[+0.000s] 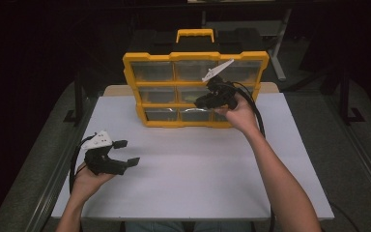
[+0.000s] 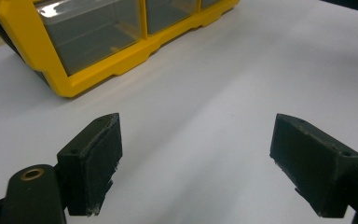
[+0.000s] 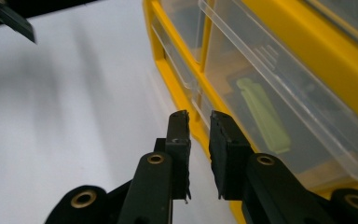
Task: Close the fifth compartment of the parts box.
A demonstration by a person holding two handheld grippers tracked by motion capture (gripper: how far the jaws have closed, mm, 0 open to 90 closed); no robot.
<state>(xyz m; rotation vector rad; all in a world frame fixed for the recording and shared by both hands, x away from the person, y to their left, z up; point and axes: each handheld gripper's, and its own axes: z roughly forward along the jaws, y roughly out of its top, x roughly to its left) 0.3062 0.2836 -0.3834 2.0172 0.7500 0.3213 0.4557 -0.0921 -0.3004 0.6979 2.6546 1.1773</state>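
A yellow plastic organizer case (image 1: 195,89) with clear compartment drawers stands upright at the white table's far edge, black-and-yellow handle on top. A pale green item (image 3: 263,114) lies inside one clear drawer.

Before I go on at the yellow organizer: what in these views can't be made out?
- Right gripper, high view: its jaw tips blend into the organizer; touching or apart, I cannot tell.
- Green item, right gripper view: blurred behind the clear drawer front, so unidentifiable.
- Other drawers' contents, high view: too small, glare-washed.
- Organizer, left gripper view: cut off by the top edge.
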